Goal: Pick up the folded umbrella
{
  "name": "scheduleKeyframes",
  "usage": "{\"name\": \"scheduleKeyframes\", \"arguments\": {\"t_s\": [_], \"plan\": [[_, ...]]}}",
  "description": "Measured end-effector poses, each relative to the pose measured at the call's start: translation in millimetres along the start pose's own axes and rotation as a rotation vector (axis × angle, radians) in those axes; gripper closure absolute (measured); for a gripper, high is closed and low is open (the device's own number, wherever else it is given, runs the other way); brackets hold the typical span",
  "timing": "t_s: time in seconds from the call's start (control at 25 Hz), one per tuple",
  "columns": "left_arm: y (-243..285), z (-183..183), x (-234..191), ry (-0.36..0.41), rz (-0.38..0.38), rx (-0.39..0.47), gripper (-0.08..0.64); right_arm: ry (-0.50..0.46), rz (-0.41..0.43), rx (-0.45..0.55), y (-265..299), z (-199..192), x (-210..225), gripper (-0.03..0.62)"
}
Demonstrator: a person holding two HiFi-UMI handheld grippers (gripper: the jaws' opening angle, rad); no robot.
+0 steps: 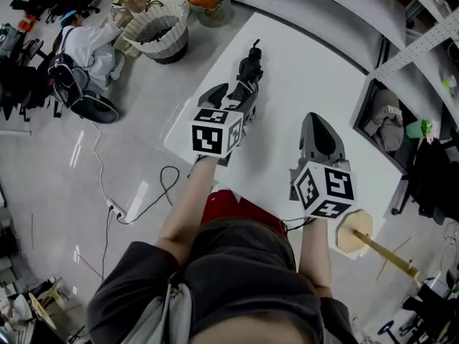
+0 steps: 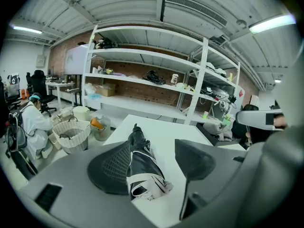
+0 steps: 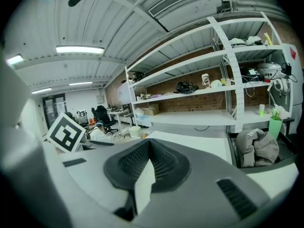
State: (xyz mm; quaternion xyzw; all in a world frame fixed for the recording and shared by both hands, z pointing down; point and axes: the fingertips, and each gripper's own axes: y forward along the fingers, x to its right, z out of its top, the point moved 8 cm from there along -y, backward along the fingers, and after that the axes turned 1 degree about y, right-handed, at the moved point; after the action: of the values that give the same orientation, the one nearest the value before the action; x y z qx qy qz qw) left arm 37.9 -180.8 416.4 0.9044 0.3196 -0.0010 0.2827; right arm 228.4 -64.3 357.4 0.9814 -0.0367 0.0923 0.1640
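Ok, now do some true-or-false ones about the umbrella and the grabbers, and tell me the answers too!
1. The umbrella lies on the table. True.
2. The right gripper holds the umbrella. False: its jaws are shut on nothing, away from the umbrella.
3. The left gripper is open, with the umbrella between its jaws. True.
4. The basket stands on the table. False: it stands on the floor, beside the table.
5. The umbrella is opened up. False: it is folded.
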Motion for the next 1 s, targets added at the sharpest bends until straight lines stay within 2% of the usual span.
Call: {"name": "scheduleKeyframes", "arguments": {"t_s": [0.28, 0.56, 1.0], "plan": [[31, -16, 0, 0.044, 0.070, -0.089, 0.258, 0.005, 0.033, -0.042, 16, -6, 13, 0.574], [57, -21, -6, 0.035, 0.118, -0.128, 0.249, 0.012, 0.048, -0.087, 36, -15, 23, 0.574], [91, -31, -21, 0.020, 0.153, -0.191, 0.249, 0.014, 0.074, -0.143, 67, -28, 27, 0.574]]}}
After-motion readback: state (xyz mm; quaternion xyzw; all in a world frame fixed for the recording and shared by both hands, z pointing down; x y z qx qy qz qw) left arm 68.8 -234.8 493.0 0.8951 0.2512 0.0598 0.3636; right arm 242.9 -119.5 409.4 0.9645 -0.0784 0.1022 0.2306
